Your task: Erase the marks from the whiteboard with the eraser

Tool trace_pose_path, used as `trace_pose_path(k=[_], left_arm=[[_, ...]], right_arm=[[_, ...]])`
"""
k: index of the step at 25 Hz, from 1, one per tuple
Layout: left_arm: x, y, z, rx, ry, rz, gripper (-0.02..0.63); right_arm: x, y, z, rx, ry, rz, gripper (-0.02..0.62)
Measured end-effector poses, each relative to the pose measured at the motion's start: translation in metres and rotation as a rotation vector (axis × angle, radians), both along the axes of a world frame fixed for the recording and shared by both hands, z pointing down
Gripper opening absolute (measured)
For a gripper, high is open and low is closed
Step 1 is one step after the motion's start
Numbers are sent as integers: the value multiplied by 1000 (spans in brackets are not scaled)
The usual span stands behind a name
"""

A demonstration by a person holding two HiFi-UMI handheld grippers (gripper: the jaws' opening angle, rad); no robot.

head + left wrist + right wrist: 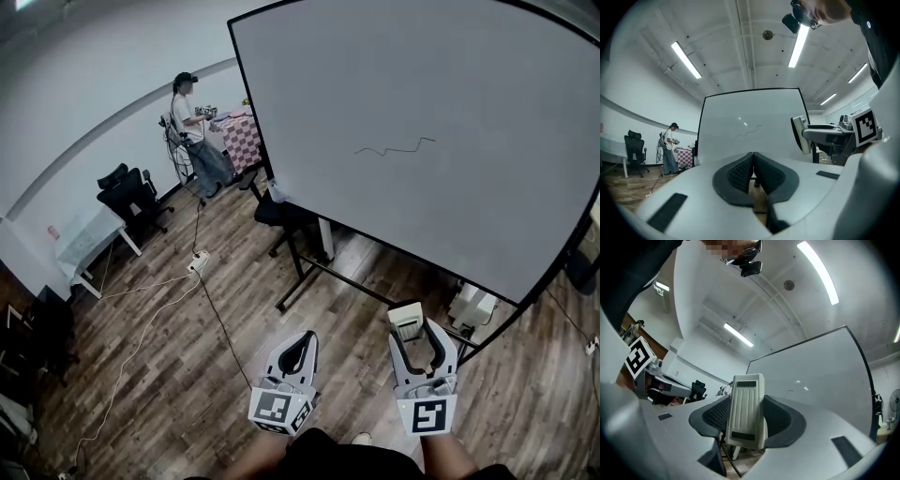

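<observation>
A large whiteboard (450, 112) on a black wheeled stand fills the upper right of the head view. One thin wavy black mark (394, 148) runs across its middle; the same mark (749, 131) shows in the left gripper view. My right gripper (417, 330) is shut on a cream-white eraser (406, 318), held low in front of the board and apart from it. In the right gripper view the eraser (746, 412) stands upright between the dark pads. My left gripper (302, 345) hangs beside it, shut with nothing between its pads (740, 172).
Another person (195, 131) stands at the far left by a checkered table (236, 134). Black office chairs (131, 197) and a white desk (89, 239) line the left wall. A white cable and power strip (197, 264) lie on the wooden floor.
</observation>
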State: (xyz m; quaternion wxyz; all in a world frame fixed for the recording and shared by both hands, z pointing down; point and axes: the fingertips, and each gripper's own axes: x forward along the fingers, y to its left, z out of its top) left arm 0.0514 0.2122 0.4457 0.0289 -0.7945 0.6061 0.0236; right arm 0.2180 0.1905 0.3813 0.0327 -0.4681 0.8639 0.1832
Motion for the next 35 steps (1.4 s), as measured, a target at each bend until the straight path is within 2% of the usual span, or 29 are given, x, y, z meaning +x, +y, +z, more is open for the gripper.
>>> trace_pose_path(k=[7,14,19,24,27,35], left_arm=[[-21,-28,2,6,31,7,20],[-74,-80,-2,-5,97,4,20],[-96,-117,-11,6,92,74,20],[-120,-143,-12,10,45,135,20],[-132,-148,-9,-1,55,176,20],[-154,-178,-11,10,77,203,20]], right_arm=[[-29,-30,-3,2,31,-10,247],[-68,-74,1,-31,22,17,247],[-99,-100,-10,-16,9,50,247],[-125,-123,-11,-20,4,112,247],[-138,-126,-14,-15,3,139,247],[-156,-147,-14,-8,22,184,247]])
